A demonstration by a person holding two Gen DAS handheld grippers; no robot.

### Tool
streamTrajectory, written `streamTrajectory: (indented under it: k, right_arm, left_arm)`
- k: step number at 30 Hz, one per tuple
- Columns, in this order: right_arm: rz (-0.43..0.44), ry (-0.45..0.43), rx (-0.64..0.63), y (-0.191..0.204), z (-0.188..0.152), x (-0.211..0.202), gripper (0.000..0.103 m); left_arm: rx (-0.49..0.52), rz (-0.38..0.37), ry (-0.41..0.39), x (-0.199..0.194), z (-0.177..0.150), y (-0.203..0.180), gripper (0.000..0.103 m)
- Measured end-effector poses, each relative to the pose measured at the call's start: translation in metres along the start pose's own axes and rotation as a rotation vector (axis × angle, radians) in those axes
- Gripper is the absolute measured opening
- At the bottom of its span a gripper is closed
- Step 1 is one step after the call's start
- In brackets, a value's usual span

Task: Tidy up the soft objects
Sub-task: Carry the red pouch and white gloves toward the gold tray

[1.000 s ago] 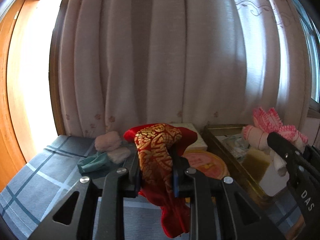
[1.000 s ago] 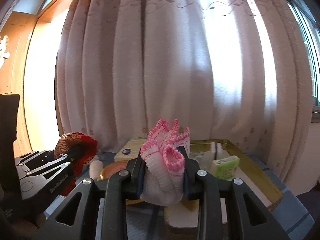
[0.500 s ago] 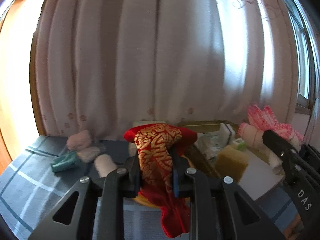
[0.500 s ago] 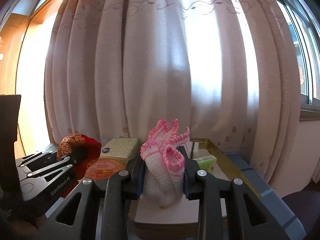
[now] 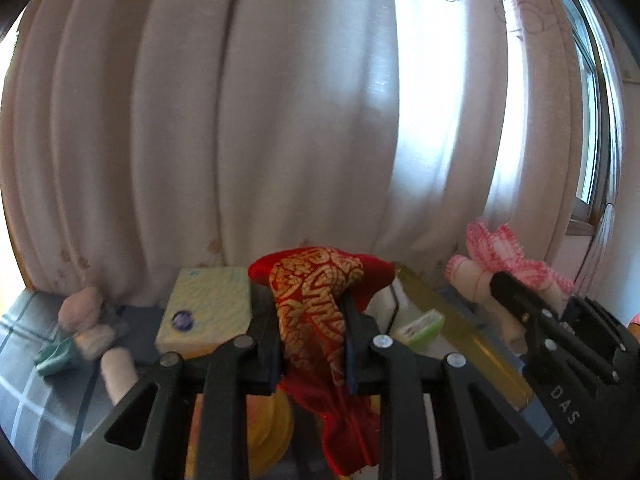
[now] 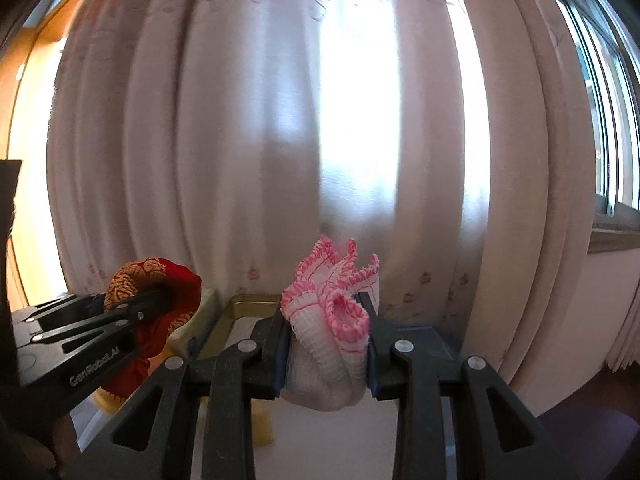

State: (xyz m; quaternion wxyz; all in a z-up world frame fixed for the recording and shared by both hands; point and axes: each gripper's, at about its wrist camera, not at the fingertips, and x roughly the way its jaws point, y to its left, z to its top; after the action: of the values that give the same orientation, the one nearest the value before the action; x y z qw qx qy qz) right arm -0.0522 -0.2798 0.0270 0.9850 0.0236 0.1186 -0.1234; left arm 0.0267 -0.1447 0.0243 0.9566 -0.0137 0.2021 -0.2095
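Note:
My left gripper (image 5: 310, 332) is shut on a red and gold brocade pouch (image 5: 316, 308), held above the table; the pouch also shows in the right wrist view (image 6: 154, 300). My right gripper (image 6: 326, 344) is shut on a white glove with pink trim (image 6: 332, 320), held over a gold tray (image 6: 244, 304). In the left wrist view the right gripper (image 5: 560, 336) and the glove (image 5: 500, 264) are at the right, over the gold tray (image 5: 452, 320).
A pale yellow box (image 5: 204, 312), pink and teal soft pieces (image 5: 80, 328) and a pink roll (image 5: 118, 372) lie at the left on a grey checked cloth (image 5: 24, 392). A green soap bar (image 5: 420, 328) lies in the tray. A curtain (image 5: 280, 120) hangs behind.
Both grippers have swung to the right with their loads. The soft pieces have slid left in the left wrist view; the tray now lies under the right gripper.

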Motion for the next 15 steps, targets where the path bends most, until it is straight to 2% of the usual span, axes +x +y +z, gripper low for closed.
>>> streamTrajectory:
  k: [3,7,15]
  right_arm:
    - [-0.003,0.030,0.005,-0.007,0.005,0.015,0.033]
    - [-0.002,0.067,0.008,-0.012,0.011,0.032,0.033]
    - [0.009,0.148,-0.022,-0.014,0.024,0.067,0.033]
  left_arm:
    - [-0.002,-0.008,0.005,0.011,0.010,-0.008,0.022]
    - [-0.017,-0.025,0.051,0.033,0.020,-0.018,0.022]
    - [-0.022,-0.001,0.126,0.064,0.029,-0.025,0.022]
